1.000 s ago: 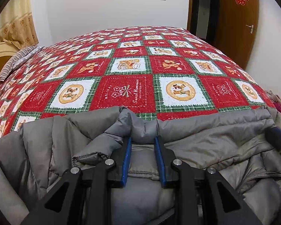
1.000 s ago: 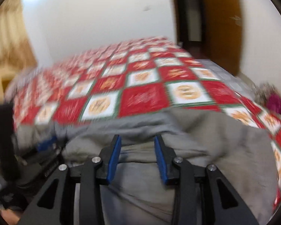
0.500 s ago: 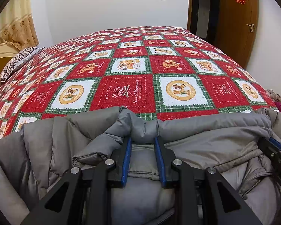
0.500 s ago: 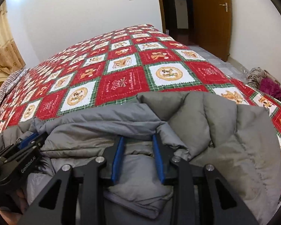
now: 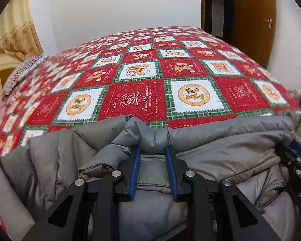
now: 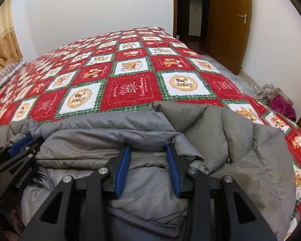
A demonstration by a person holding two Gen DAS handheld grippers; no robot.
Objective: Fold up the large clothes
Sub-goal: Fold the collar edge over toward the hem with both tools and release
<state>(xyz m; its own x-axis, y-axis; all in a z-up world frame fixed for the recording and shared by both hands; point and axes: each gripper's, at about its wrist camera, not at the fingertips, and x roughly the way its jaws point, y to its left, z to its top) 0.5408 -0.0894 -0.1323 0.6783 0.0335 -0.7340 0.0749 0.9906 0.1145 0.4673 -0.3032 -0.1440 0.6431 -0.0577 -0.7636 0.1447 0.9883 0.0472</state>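
Note:
A grey padded jacket [image 5: 220, 140] lies bunched at the near edge of a bed with a red, white and green patchwork quilt [image 5: 130, 98]. My left gripper [image 5: 153, 150] is shut on a raised fold of the jacket's far edge. My right gripper [image 6: 147, 147] holds another thick fold of the jacket [image 6: 230, 140] between its blue pads [image 6: 122, 172]. Its jaws are opening, and the fabric still fills the gap. Each gripper shows in the other's view: the right gripper [image 5: 297, 160] at the right edge, the left gripper [image 6: 20, 146] at the left.
The quilt [image 6: 130, 88] stretches flat beyond the jacket to a white wall. A brown door [image 6: 226, 20] stands at the far right. A heap of clothes [image 6: 279, 100] lies on the floor to the right of the bed. A striped pillow [image 5: 20, 70] sits at the far left.
The right wrist view was blurred a second ago and is now steady; its jaws stand slightly wider on the fold. The left gripper keeps the same hold.

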